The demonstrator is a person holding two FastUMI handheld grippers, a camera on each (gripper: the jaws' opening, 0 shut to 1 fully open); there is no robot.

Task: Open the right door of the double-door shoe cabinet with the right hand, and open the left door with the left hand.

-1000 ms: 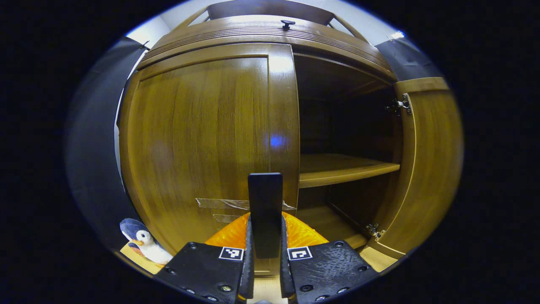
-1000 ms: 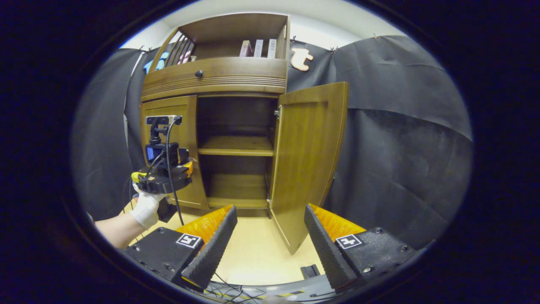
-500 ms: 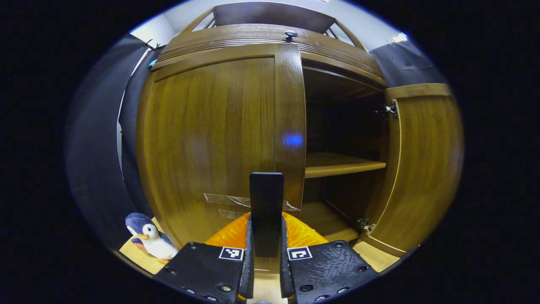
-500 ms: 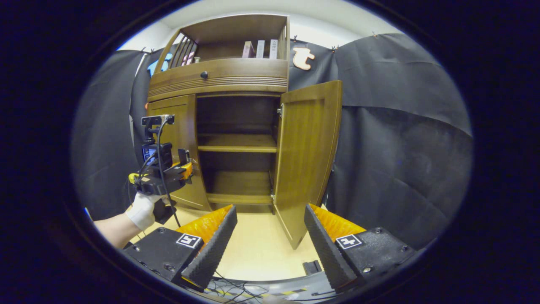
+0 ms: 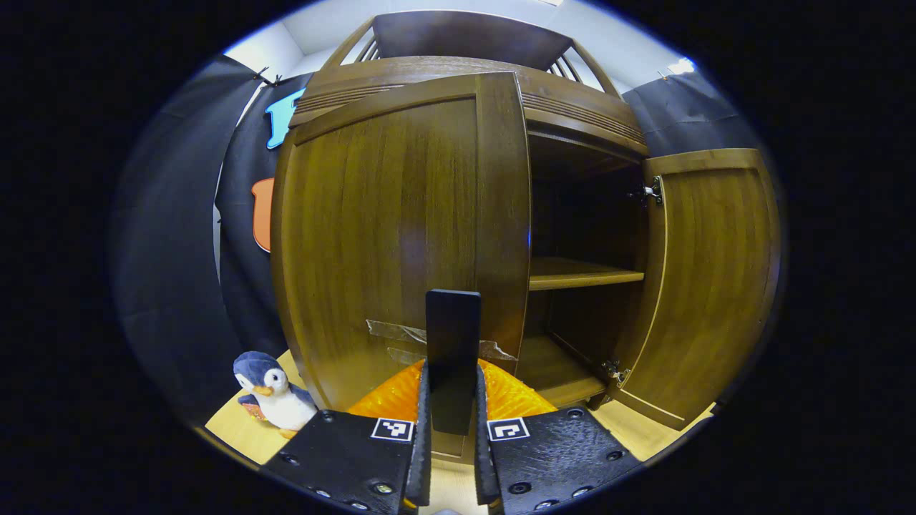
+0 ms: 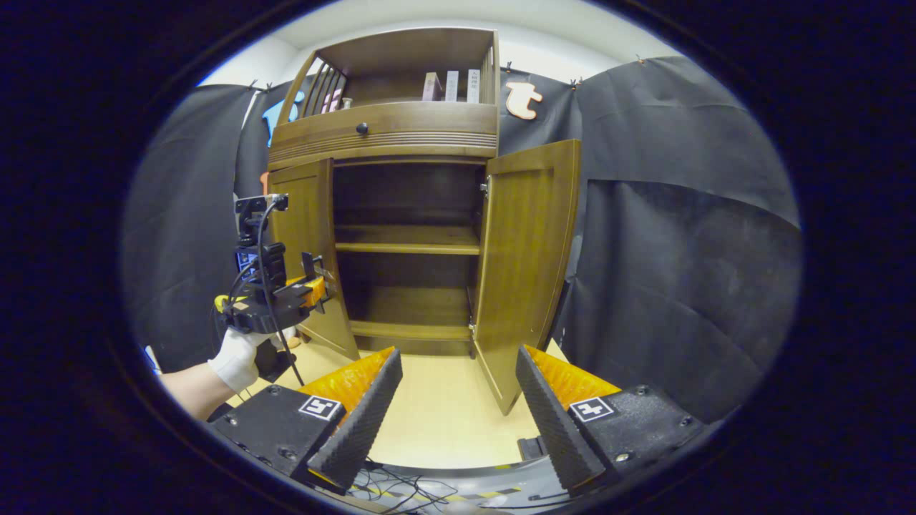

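While our left gripper (image 5: 451, 429) clamps the left door's (image 5: 401, 236) handle (image 5: 453, 357), our right gripper (image 6: 458, 408) gapes; cabinet (image 6: 401, 143) shelves (image 6: 408, 247) hold nothing, recesses dark.

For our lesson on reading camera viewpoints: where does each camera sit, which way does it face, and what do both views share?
Left gripper view: rides the left gripper, close to the left door, shut on its black handle.
Right gripper view: rides the open right gripper, farther back, facing the whole cabinet; a gloved hand holds the left gripper.
Shared: both doors, including the open right door, and the inner shelf.
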